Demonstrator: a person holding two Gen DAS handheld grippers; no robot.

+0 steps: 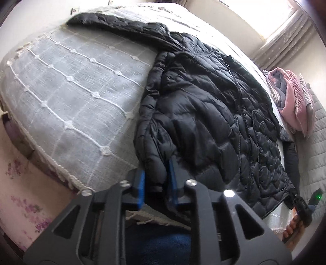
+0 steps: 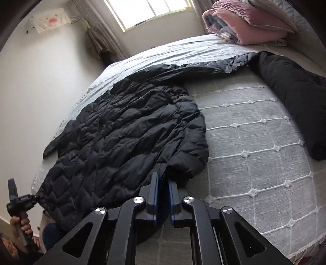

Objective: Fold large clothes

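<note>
A large black quilted puffer jacket (image 1: pixel 214 114) lies spread on the bed; it also shows in the right wrist view (image 2: pixel 126 130). My left gripper (image 1: pixel 156 173) is shut on a folded-in sleeve cuff near the bed's front edge. In the right wrist view my right gripper (image 2: pixel 163 183) is shut on a sleeve cuff lying over the jacket's body. The other gripper (image 1: pixel 303 205) holds the jacket's hem corner at the bed's edge, seen also in the right wrist view (image 2: pixel 22 201). One sleeve (image 2: pixel 203 67) stretches across the bed.
The bed (image 1: pixel 77 85) has a grey-white cover with knotted white lines. A pink folded blanket pile (image 1: pixel 291 102) sits at the head, also in the right wrist view (image 2: pixel 248 22). A dark bolster (image 2: pixel 295 97) lies at right. A window (image 2: pixel 150 10) is behind.
</note>
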